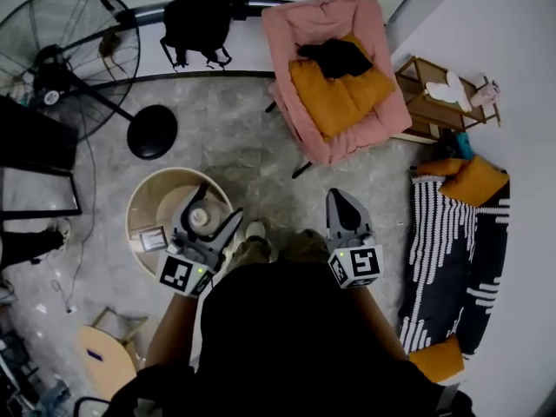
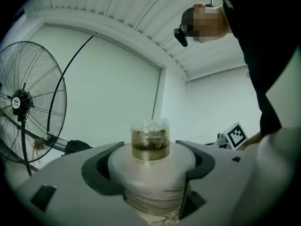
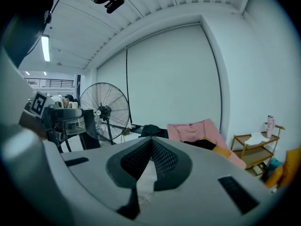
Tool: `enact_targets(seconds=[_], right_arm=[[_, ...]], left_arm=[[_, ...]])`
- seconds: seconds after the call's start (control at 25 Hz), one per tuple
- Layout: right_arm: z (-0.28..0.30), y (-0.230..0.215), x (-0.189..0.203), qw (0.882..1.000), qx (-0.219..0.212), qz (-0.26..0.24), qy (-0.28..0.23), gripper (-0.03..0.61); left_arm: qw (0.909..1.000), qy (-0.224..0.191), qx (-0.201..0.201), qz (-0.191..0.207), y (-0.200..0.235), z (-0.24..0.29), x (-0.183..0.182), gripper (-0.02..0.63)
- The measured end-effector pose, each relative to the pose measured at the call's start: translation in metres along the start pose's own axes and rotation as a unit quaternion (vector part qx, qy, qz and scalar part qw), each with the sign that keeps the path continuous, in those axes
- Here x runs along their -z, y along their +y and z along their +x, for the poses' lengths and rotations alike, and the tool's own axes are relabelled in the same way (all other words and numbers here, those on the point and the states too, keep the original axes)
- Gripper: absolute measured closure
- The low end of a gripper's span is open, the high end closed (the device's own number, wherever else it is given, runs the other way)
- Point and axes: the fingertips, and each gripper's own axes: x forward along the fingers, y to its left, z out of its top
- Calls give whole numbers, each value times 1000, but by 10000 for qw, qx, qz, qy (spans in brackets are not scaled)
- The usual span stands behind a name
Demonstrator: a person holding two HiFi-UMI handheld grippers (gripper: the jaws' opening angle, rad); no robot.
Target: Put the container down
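Note:
The container [image 2: 150, 185] is a wide white jar with a clear, amber-tinted cap [image 2: 150, 142]. My left gripper [image 2: 150, 164] is shut on it, one dark pad pressed on each side of the white body. In the head view the left gripper [image 1: 217, 205] holds the container [image 1: 200, 218] upright over the round beige table [image 1: 139, 200]; whether it touches the top I cannot tell. My right gripper [image 1: 340, 200] hangs to the right above the floor. Its jaws are shut, the tips [image 3: 149, 145] meet and nothing is between them. The right gripper view also catches the container [image 3: 70, 120] at the far left.
A small framed card [image 1: 153, 239] lies on the round table. A standing fan [image 1: 61, 59] and its black base [image 1: 152, 132] are behind it. A pink armchair [image 1: 334, 76], a wooden shelf [image 1: 439, 98] and a striped sofa [image 1: 456, 250] stand to the right.

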Motion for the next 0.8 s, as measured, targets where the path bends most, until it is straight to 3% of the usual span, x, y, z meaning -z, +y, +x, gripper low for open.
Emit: enact_targets(seconds=[0.12,0.24,0.36,0.52,0.68,0.8], right_arm=[[34,-6,-3,9988,-473,-111,31,557],[76,-3,-9,9896,-1408,-288,-69,557],[119,-4,-22,9744,-2193,-462,-188,557],[163,-5,-50,9490,-3076,-568,-403,557],[197,5,-60,9199,-3815,-810,-409,557],[209,27,-54,8976,-4311,-865,-320,557]], left_arm=[[9992,148,-379,9,12,12,6,261],[9952,170,-959,-46,30,25,12,261],[9831,-225,-1768,-420,58,33,5,262],[9574,-537,-2826,-236,90,24,-9,262],[9206,-834,-3798,-360,102,3,-14,262],[8942,-741,-4399,-360,102,-18,1,261]])
